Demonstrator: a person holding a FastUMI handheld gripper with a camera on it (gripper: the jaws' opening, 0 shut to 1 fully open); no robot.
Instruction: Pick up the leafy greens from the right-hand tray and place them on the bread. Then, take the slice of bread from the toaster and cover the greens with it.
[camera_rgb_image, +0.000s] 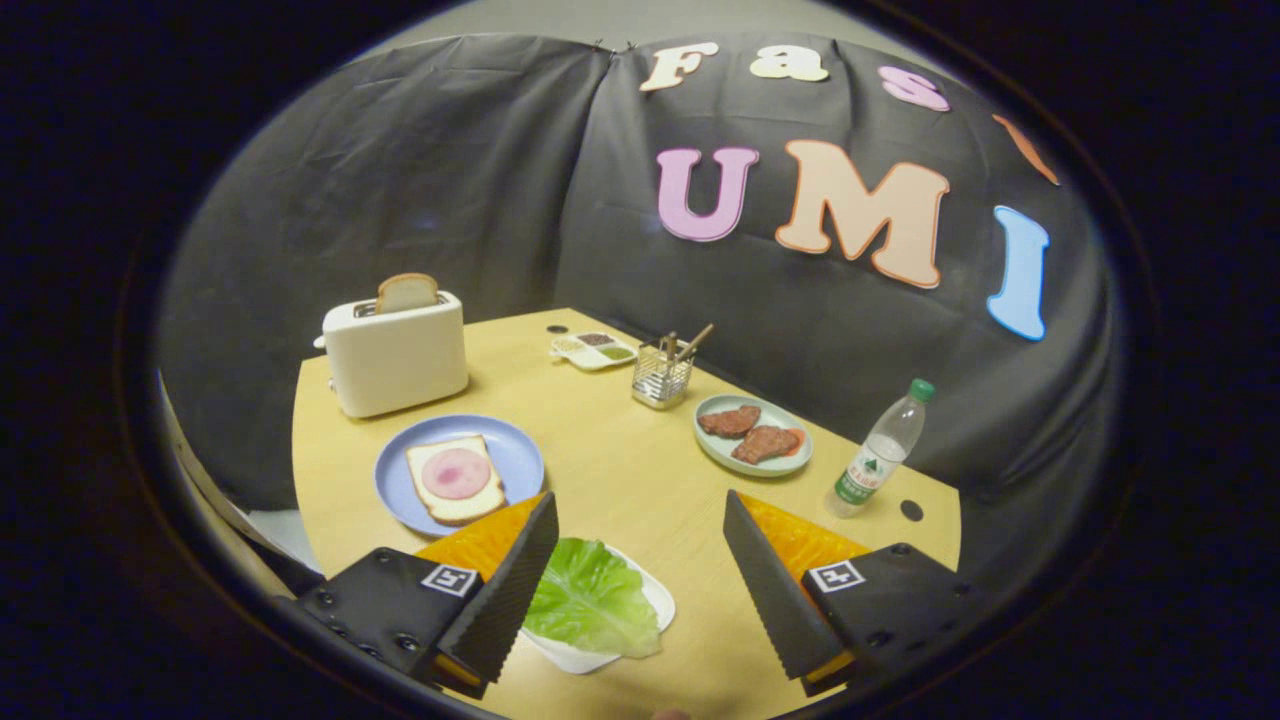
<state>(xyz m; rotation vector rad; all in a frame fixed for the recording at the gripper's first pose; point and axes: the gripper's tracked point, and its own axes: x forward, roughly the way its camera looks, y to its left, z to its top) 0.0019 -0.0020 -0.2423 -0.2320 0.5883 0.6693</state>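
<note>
The hand-held gripper (640, 560) hung above the near edge of the wooden surface (620, 470), its two dark ribbed fingers (515, 590) spread wide and holding nothing. The leafy greens (590, 598) lay on a white tray (655, 600) between the fingers, closer to the left finger, whose tip overlapped the leaf's edge in the view; whether it touched the leaf could not be told. Beyond the left finger, a blue plate (515, 455) carried a slice of bread (455, 480) topped with a round pink slice of meat (455, 472). Farther back stood a cream toaster (396, 355) with a second bread slice (406, 292) standing upright out of its slot. Beyond the right finger were a pale green plate (752, 435) with two brown meat pieces, a wire utensil holder (662, 375), a small divided dish (592, 350) and a green-capped water bottle (880, 450), all well apart from the greens.
</note>
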